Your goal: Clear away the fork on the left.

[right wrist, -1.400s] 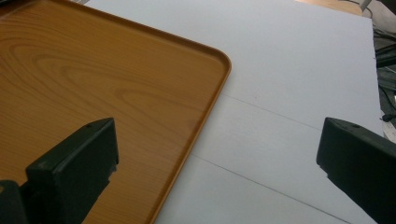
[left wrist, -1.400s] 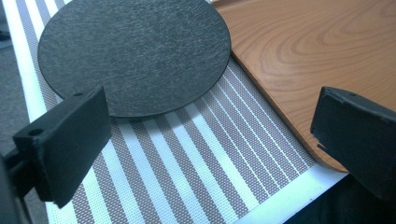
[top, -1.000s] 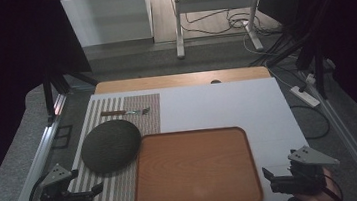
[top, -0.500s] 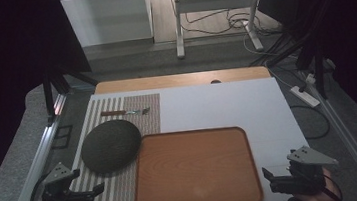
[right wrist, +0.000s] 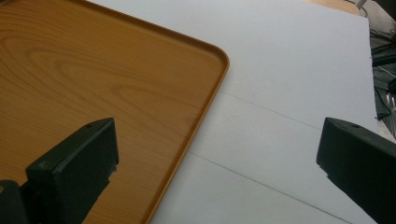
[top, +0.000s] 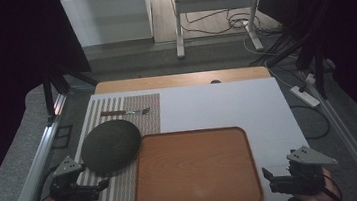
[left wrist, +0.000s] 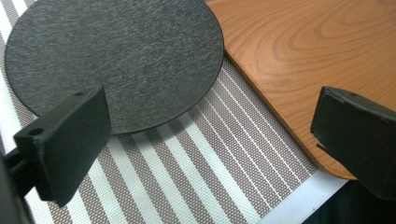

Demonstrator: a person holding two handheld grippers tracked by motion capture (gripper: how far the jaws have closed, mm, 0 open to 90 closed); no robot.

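Note:
A wooden tray (top: 196, 169) lies near the table's front edge, with nothing on it. To its left a round dark plate (top: 111, 144) rests on a striped placemat (top: 120, 187); the plate (left wrist: 116, 56) and the tray's corner (left wrist: 299, 70) are close in the left gripper view. A fork (top: 126, 112) lies at the placemat's far end. My left gripper (top: 97, 187) hovers open at the front left, just short of the plate. My right gripper (top: 267, 180) hovers open at the front right, beside the tray's corner (right wrist: 116, 93). Both hold nothing.
A white table cover (top: 227, 105) spreads behind and right of the tray. A bare wooden strip (top: 179, 80) runs along the far edge. Metal rails (top: 37, 165) flank the table, and cables (top: 307, 97) lie on the floor at the right.
Both grippers have shifted only slightly near the front edge. The tray, plate and fork have not moved.

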